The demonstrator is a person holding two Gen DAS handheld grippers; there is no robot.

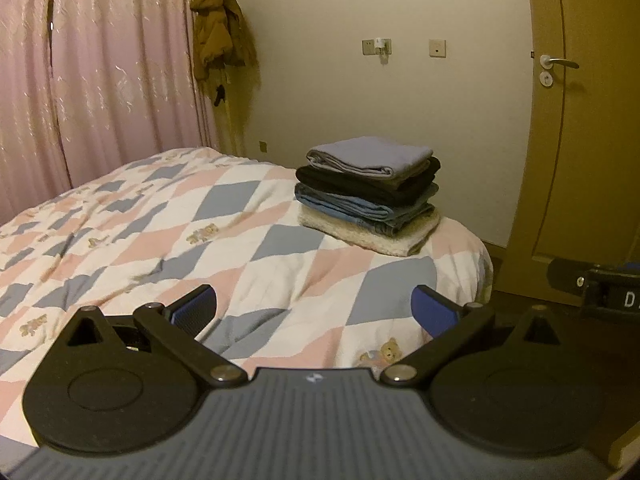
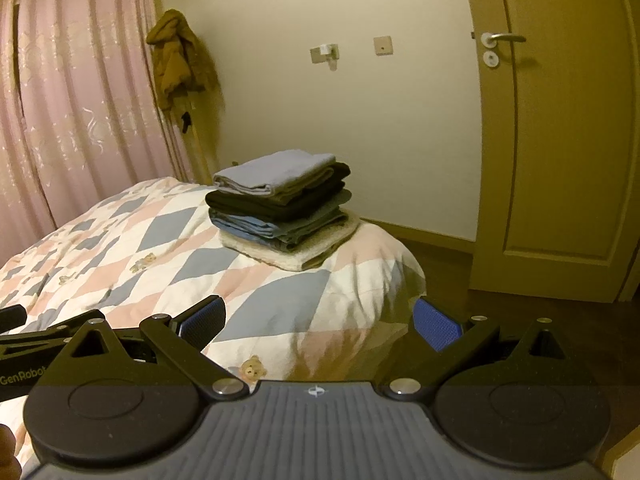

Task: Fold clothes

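Note:
A stack of folded clothes (image 1: pixel 368 194) sits near the far right corner of the bed: a pale blue piece on top, black and denim pieces under it, a cream fleece at the bottom. The same stack (image 2: pixel 282 208) shows in the right wrist view. My left gripper (image 1: pixel 314 312) hovers open over the quilt, well short of the stack, with nothing between its blue pads (image 1: pixel 194 310). My right gripper (image 2: pixel 320 320) is also open and holds nothing, above the bed's near right edge. The other gripper's body (image 2: pixel 24 332) shows at the left border of the right wrist view.
The bed's quilt (image 1: pixel 180 220) has pink, blue and white diamonds with small bears. Pink curtains (image 1: pixel 80 80) hang at the left. A brown jacket (image 1: pixel 220 28) hangs in the corner. A closed wooden door (image 2: pixel 560 120) stands at the right, with dark floor (image 2: pixel 448 272) beside the bed.

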